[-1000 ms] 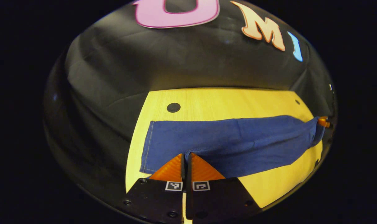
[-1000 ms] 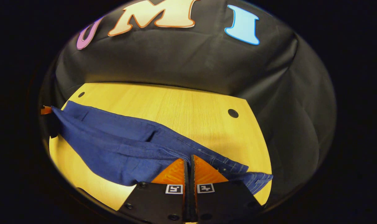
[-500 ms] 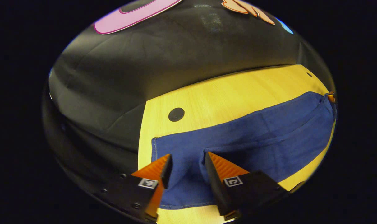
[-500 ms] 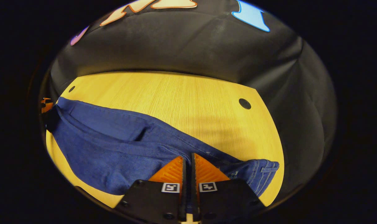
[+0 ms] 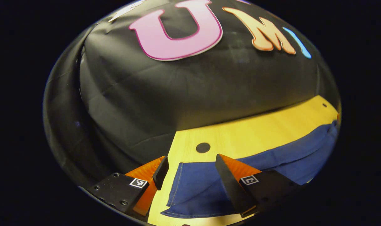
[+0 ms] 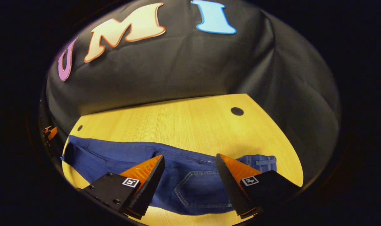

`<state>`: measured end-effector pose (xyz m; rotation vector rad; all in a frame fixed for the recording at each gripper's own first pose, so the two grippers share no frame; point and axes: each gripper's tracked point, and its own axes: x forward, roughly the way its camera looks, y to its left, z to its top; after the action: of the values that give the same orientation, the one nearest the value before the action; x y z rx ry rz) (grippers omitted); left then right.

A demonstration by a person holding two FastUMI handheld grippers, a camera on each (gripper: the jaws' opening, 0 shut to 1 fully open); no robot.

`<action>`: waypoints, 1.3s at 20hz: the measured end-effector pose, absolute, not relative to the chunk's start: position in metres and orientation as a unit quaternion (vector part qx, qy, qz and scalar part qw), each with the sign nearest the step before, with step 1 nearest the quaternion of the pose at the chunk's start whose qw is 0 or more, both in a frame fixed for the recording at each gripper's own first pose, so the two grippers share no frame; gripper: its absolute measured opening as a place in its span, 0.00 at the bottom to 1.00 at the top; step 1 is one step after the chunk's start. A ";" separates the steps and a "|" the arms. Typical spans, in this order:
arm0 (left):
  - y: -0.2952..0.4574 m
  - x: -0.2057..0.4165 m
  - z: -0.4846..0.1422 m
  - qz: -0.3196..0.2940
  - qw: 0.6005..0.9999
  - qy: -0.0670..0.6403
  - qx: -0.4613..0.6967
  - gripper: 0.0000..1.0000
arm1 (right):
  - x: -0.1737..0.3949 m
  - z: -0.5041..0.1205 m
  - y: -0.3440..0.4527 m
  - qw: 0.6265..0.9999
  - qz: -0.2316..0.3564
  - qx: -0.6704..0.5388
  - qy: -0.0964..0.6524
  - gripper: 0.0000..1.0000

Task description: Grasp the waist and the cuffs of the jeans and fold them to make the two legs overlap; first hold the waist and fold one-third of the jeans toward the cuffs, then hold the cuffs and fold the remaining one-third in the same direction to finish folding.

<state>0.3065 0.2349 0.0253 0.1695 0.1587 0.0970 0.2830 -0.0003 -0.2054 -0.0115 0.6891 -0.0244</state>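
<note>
Jeans flat along the counter, legs stacked. Left hand-held gripper spread above the cuffs, right hand-held gripper spread above the waist, both empty. Next, probably: pinch both waist layers squarely before folding cuffward.

L. side: the left gripper is built w/ two wedge-shaped fingers, tapered to narrow tips; ribbed grooves are seen on the sloped outer faces. Each finger is bolted to flat black plates w/ angled edges. A small square black-and-white marker is stuck on each plate, approx. at the finger base. Round dark screws are set near the plate corners.

R. side: the right gripper is made the same way, i.e. wedge fingers, black plates, one marker per plate, screws at the edge. Fine ridges are seen along the inner gripping faces.
</note>
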 end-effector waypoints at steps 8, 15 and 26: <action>0.221 0.291 0.034 -0.038 0.994 0.071 -0.071 0.93 | 0.192 -0.190 -0.079 0.938 -0.107 0.062 0.324 0.99; 0.197 0.259 0.051 -0.050 0.997 0.046 -0.032 0.93 | 0.137 -0.212 -0.130 0.920 -0.156 0.126 0.336 0.99; 0.128 0.193 0.032 -0.010 0.993 0.076 -0.086 0.93 | 0.157 -0.277 -0.180 0.892 -0.124 0.145 0.410 0.99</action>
<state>0.1927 0.1285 0.0323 -0.1732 0.1529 -0.0202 0.1567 -0.1797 -0.2770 0.3008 0.8499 -0.2574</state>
